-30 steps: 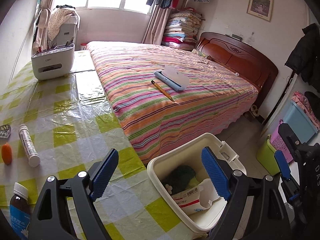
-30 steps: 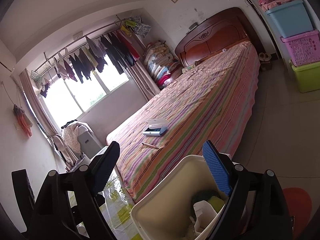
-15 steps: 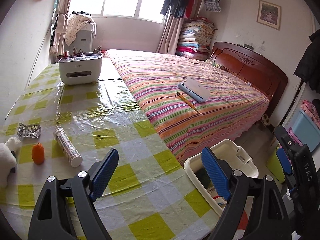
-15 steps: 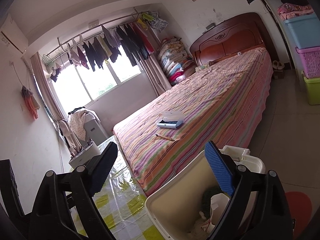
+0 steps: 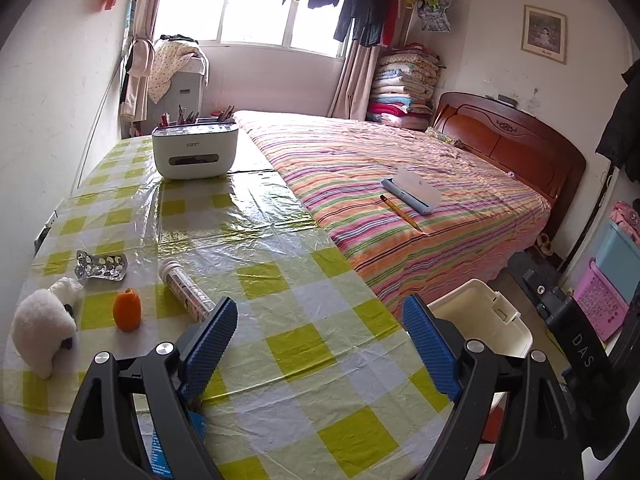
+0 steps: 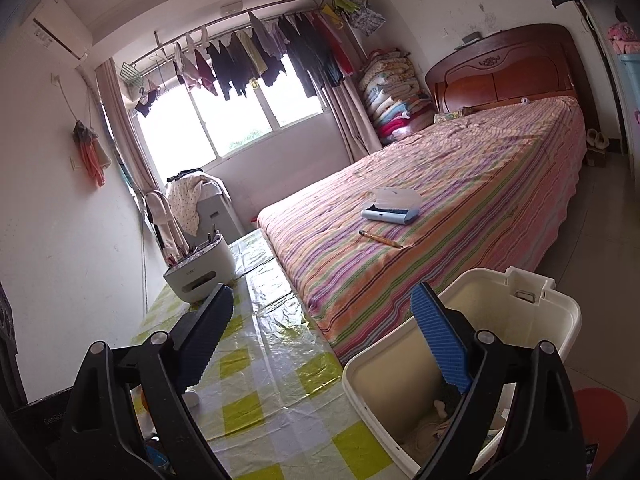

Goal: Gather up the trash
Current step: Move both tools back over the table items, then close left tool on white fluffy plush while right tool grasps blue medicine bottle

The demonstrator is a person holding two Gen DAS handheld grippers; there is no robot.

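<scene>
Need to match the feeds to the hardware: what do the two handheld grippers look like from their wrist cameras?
Both look alike. The left gripper and the right gripper each have two black plastic arms with silver round pivot bolts, ending in flat blue finger pads with a fine ribbed texture. In the left view, a black body at the right edge bears white letters "DAS". No hands, sleeves or cables show.

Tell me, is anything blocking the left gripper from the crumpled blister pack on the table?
Nothing visible blocks it. The left gripper is open and empty over the checked tablecloth, and the blister pack lies ahead to its left. A clear tube and a small orange bottle lie nearby, beside that path rather than across it.
</scene>
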